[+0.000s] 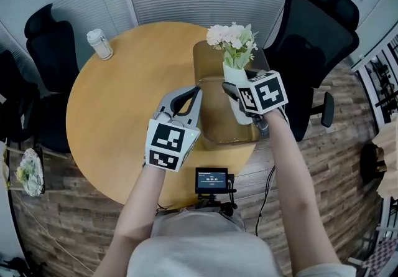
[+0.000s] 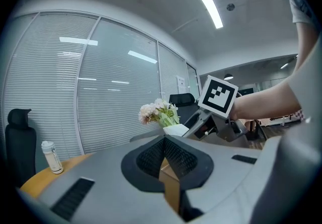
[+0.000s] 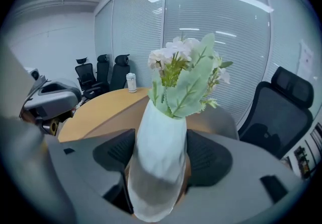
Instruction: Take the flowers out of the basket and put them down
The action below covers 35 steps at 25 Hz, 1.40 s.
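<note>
Pinching a white vase (image 3: 158, 147) by its sides, the right hand-held gripper (image 3: 160, 155) has one dark pad against each flank of the body. The vase holds a bunch of pale flowers (image 3: 183, 72) with green leaves, which stands up out of its mouth. In the head view the vase (image 1: 239, 111) sits over the right half of a brown basket (image 1: 211, 117) on the round wooden table (image 1: 124, 101), with the flowers (image 1: 231, 36) above the basket's far end. Whether the vase's foot touches the basket's floor cannot be told.

The left hand-held gripper (image 1: 198, 90) is at the basket's left wall, just beside the right hand-held gripper (image 1: 238, 96). In its own view the left hand-held gripper (image 2: 164, 142) has its pads pressed together on a thin brown edge, which looks like that wall. The flowers (image 2: 157, 111) show beyond it, to the right.

The basket lies near the table's right and near edges. A broad bare stretch of tabletop spreads to its left, with only a small white bottle (image 1: 100, 44) at the far left rim, well apart from both grippers. A small screen (image 1: 211, 180) is mounted at the near edge. Black office chairs stand around the table, one (image 1: 314, 39) close behind the basket on the right and another (image 1: 50, 45) on the left.
</note>
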### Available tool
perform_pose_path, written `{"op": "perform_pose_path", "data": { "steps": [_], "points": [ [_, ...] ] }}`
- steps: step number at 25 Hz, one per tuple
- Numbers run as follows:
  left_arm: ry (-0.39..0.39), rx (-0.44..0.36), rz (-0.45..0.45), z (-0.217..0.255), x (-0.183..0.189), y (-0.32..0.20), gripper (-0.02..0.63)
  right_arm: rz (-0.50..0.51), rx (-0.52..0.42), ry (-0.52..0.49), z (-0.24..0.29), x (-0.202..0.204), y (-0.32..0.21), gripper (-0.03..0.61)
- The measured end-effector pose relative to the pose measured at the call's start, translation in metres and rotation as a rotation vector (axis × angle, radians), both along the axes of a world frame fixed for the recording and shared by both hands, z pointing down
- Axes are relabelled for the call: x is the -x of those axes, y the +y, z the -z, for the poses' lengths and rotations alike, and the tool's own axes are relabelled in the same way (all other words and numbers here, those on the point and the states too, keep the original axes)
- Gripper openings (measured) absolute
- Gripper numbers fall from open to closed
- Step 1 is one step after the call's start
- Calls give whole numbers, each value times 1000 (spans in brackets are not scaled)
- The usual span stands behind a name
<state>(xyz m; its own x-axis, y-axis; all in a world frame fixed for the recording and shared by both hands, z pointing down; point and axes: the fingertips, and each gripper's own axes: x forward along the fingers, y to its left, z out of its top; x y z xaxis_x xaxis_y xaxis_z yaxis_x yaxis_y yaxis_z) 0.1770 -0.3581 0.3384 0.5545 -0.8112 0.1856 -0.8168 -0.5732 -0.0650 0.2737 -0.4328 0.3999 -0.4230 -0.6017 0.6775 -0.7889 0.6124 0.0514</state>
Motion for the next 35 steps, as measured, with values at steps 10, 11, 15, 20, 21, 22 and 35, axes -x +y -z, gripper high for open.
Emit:
{"op": "perform_pose_path", "data": {
  "steps": [10, 11, 15, 20, 21, 22, 35],
  "points": [
    [38, -58, -63, 18, 28, 19, 3, -97, -123, -50, 50, 23, 24, 336],
    [41, -60, -67, 18, 31, 21, 3, -104, -137, -51, 54, 26, 28, 336],
    [65, -60, -68, 22, 43, 24, 3, -121, -186, -58, 70, 38, 41, 336],
    [95, -70, -69, 28, 60, 26, 3, -140, -251, -51, 89, 50, 53, 334],
    [99, -72, -69, 29, 63, 26, 3, -146, -266, -54, 93, 52, 55, 334],
    [102, -74, -70, 30, 67, 27, 3, -151, -282, -58, 96, 54, 57, 333],
    [103, -81, -97, 29, 109, 39, 3, -204, -483, -200, 128, 99, 82, 328]
  ]
}}
